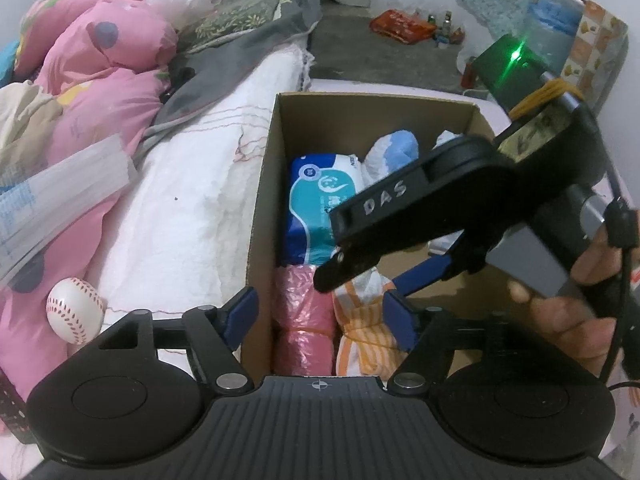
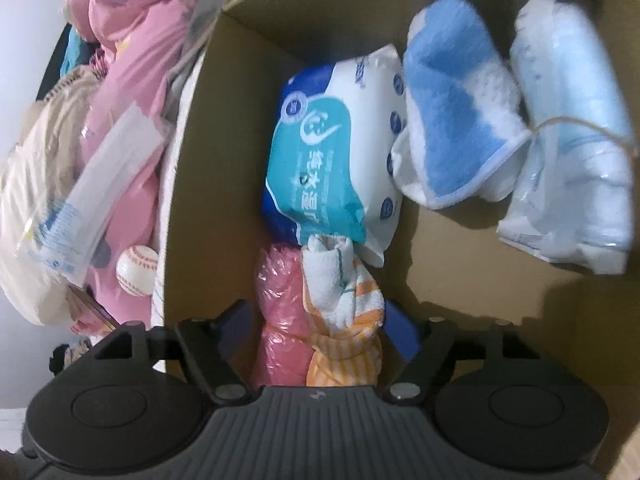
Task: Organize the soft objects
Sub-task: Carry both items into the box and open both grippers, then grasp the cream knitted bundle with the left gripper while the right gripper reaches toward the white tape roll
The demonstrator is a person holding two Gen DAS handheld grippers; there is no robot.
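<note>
Nearest, in the left wrist view: left tongs (image 1: pixel 320 316) spread wide, blue pads to either side of the near end of the cardboard box (image 1: pixel 260 184), gripping nothing. Just past them, right tongs (image 2: pixel 316 326) reaching down into the box, likewise parted, straddling the pink plastic-wrapped roll (image 2: pixel 276 320) and the orange-striped towel bundle (image 2: pixel 344 320) without visibly pinching either. Both bundles lying side by side, touching, at the box's near end against its left wall. Beyond those, a blue-and-teal wet-wipes pack (image 2: pixel 332 156) resting against the same wall, its near end touching the towel's top. Right of the pack, a blue-and-white towel (image 2: pixel 452 120), then a pale blue wrapped roll (image 2: pixel 572 152) tied with string. Outside the box, on the white bed (image 1: pixel 188 208): a baseball (image 1: pixel 75 310) to the left, beside a pink quilt (image 1: pixel 96 80). Farther off, grey cloth (image 1: pixel 248 32), then floor with an orange bag (image 1: pixel 402 26).
</note>
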